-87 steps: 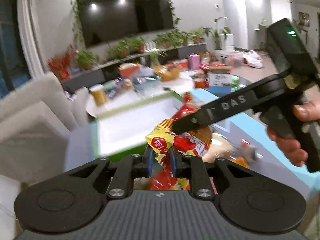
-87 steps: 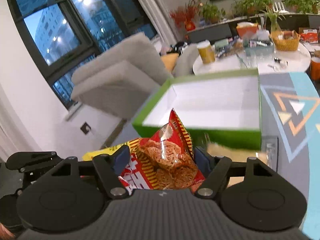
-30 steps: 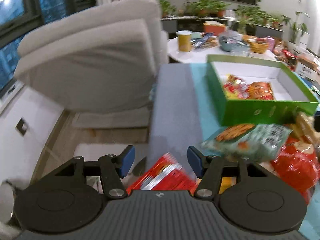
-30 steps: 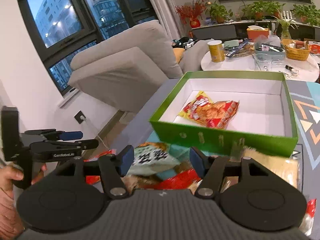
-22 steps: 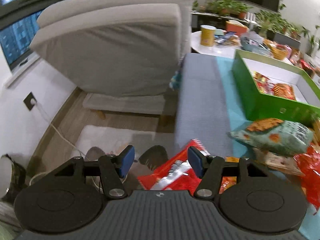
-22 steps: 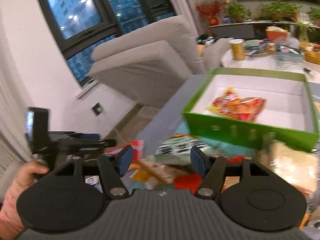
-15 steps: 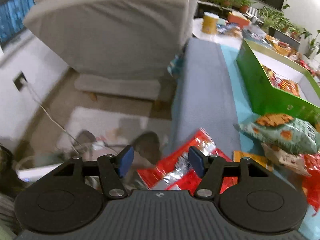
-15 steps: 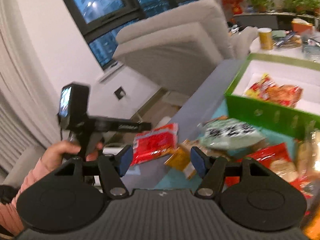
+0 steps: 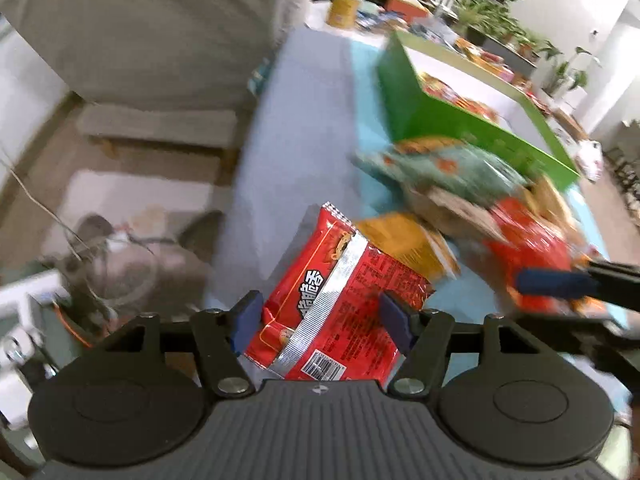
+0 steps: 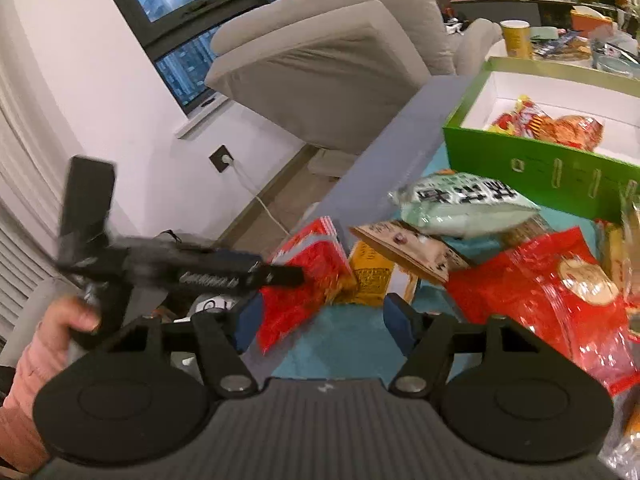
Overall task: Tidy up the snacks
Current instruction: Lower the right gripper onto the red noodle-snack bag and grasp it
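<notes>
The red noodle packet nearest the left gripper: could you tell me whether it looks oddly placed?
Yes. The red noodle packet lies askew at the table's near corner, its lower end seemingly past the edge, apart from the loose snack pile. The left gripper's jaws are opening around it.

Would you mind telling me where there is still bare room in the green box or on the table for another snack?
The green box has bare white floor along its near wall and on the right of the orange noodle packets. The grey table strip left of the box is bare. It is crowded in front of the box, where the pale green bag and red packets pile up.
</notes>
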### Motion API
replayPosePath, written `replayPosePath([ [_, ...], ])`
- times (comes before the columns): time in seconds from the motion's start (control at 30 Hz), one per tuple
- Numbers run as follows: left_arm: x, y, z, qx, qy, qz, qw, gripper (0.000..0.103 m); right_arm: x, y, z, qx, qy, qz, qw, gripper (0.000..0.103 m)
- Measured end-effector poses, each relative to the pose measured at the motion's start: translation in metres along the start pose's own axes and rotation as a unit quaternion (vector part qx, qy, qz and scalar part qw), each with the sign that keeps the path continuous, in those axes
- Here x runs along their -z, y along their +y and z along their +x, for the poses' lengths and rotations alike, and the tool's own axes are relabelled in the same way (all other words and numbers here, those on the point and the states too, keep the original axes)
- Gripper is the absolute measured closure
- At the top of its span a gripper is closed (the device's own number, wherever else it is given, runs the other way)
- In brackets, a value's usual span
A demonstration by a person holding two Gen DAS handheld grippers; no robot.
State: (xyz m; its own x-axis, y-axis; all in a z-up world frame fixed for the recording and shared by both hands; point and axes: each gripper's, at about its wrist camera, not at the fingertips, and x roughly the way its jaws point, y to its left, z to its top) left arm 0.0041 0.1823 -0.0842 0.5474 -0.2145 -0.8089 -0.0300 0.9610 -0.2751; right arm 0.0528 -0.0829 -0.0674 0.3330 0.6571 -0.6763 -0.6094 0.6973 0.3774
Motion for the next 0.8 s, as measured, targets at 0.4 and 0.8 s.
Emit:
replayPosePath([
  [0.4,0.036,-0.026,-0.029,-0.045,-0.027,0.098,0.9938,0.044,0.044,0.004,0.006,0.012,0.054,0.037,0.998,0.040],
  [0.8,0.054,-0.031,-0.027,-0.003,-0.015,0.101,0.9948,0.055,0.037,0.004,0.022,0.006,0.056,0.112,0.992,0.050],
])
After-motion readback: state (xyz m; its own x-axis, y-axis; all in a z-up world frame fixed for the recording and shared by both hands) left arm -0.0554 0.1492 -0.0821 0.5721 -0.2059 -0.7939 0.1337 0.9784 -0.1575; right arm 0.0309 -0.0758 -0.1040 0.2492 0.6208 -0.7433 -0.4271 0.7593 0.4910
